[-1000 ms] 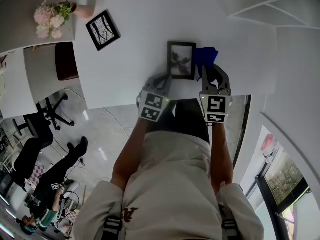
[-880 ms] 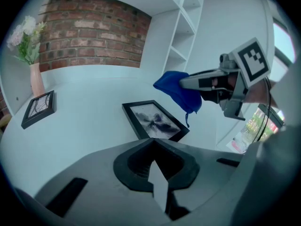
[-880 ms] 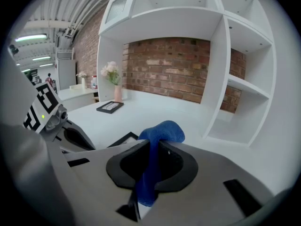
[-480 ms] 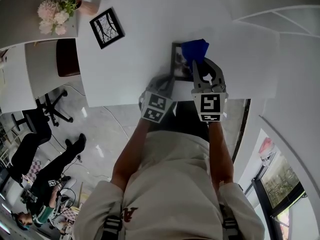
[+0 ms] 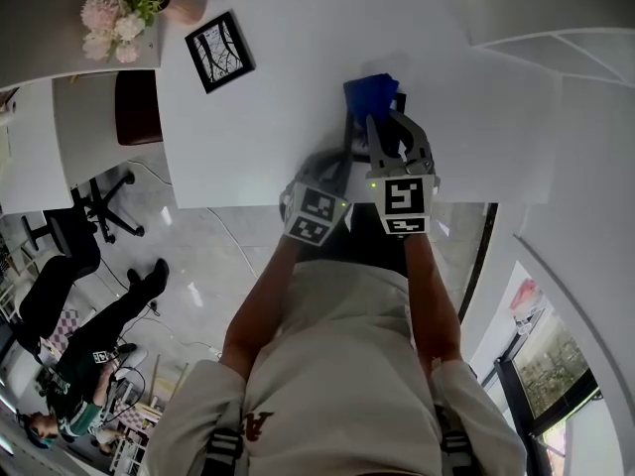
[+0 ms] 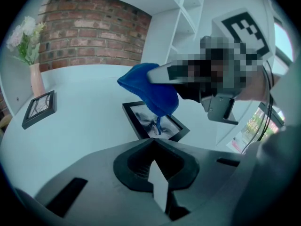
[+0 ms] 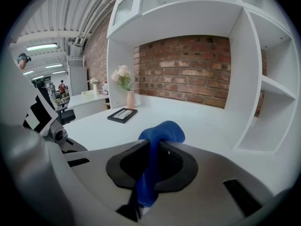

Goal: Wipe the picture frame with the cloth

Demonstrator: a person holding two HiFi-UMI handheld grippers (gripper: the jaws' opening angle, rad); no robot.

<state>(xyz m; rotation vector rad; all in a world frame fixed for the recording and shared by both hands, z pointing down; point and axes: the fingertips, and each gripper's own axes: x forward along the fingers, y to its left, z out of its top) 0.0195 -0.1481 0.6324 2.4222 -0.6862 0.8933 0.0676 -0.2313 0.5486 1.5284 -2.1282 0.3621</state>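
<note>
Right gripper view: your right gripper (image 7: 143, 192) is clenched on the blue cloth (image 7: 160, 133). Your left gripper (image 6: 157, 187) is closed and empty. The picture frame (image 6: 155, 121) lies flat at its 12 o'clock, under the cloth. Lower gently and sweep evenly.

cloth (image 5: 371, 95) blue | picture frame (image 6: 165, 126) black | second frame (image 5: 220, 51) black | table (image 5: 298, 28) white | flowers (image 5: 111, 18) pink | wall (image 7: 188, 65) red brick

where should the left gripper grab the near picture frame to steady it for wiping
Probably the picture frame's left border, coming in low from the left along the table. It lies flat, so only its thin raised rim offers a hold, and the shut left gripper must open first. The right gripper holds the blue cloth over the middle, so the left side avoids it.
</note>
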